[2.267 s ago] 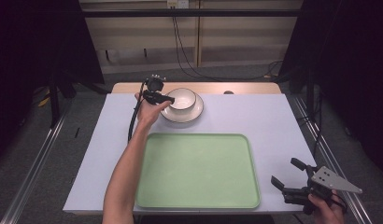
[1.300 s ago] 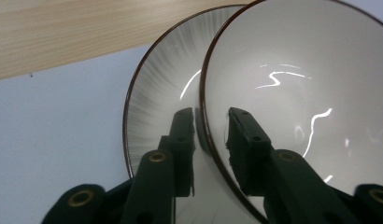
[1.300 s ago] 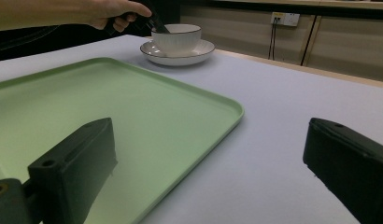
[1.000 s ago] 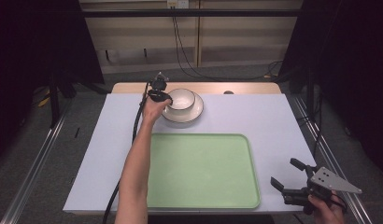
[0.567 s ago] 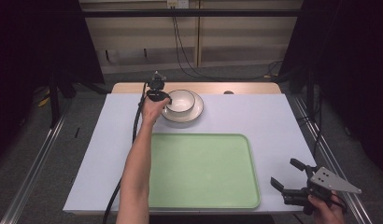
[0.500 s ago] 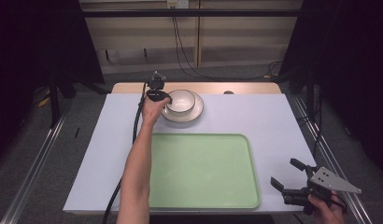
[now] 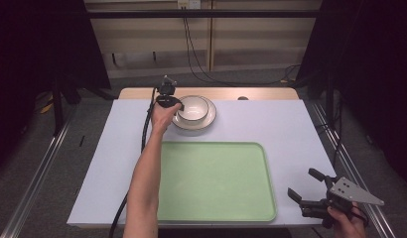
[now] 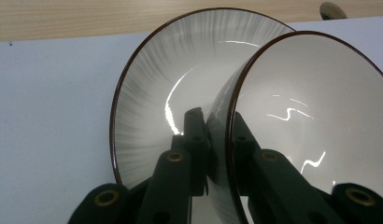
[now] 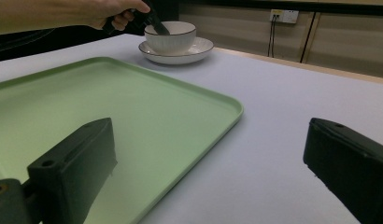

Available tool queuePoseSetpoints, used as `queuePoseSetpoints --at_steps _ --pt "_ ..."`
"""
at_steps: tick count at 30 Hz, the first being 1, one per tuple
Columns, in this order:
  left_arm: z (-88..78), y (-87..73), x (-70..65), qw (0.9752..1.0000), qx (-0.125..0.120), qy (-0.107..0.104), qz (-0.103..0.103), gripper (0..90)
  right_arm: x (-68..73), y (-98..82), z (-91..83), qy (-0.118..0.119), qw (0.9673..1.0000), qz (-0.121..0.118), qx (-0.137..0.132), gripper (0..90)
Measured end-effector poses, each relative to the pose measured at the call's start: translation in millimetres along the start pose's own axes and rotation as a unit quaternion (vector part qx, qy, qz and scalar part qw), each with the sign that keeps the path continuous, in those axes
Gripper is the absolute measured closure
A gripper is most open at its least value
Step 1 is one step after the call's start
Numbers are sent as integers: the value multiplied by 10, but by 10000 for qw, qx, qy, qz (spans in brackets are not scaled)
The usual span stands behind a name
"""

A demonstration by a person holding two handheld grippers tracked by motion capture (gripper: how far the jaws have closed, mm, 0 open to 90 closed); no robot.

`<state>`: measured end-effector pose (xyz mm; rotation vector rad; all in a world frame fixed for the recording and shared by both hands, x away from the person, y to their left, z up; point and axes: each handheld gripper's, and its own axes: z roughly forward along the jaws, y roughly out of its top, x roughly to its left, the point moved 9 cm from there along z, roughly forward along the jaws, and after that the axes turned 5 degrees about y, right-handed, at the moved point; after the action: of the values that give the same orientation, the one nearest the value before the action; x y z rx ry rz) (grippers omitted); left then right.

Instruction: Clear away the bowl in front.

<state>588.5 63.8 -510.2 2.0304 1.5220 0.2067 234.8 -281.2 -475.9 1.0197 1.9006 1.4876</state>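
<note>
The left gripper (image 8: 213,154) jaws are pinching the thin rim of the bowl (image 7: 194,106), one inside, one outside. The bowl is sitting on the saucer (image 7: 207,121) at the desk's (image 7: 291,129) far edge. Glazed, ribbed ceramic is risking slippage or tilting and dragging the saucer. The right gripper (image 7: 310,191) jaws are standing wide, empty, beside the matte green tray (image 7: 216,178).

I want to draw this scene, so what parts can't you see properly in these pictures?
- Bowl, left gripper view: the near wall is hidden by the left tool clamped on its rim.
- Plate, left gripper view: its right part is hidden behind the bowl.
- Green tray, right gripper view: its near end is cut off and covered by the right tool.
- Small dark thing, high view: too small to identify.
</note>
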Motion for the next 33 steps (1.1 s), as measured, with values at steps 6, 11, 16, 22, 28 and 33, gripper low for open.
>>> queuePoseSetpoints --at_steps 6,11,16,22,28,33 --pt "-42 12 -15 10000 -39 -8 16 820 3 1 -5 1 10000 15 -6 19" --pt "-105 49 -50 9999 -104 -93 18 821 1 0 1 3 10000 6 -4 19" --pt "-146 56 -34 9999 -134 -64 22 821 -4 1 -2 -45 10000 21 -27 19" --pt "-277 78 -38 9998 -115 -85 102 822 -8 6 -2 -54 9999 60 -85 6" --pt "-405 88 -102 9996 -181 -143 157 822 -2 16 -1 -56 9999 17 -115 6" --pt "-450 102 -158 9993 -232 -243 178 822 9 22 0 -15 9999 -48 -133 4"
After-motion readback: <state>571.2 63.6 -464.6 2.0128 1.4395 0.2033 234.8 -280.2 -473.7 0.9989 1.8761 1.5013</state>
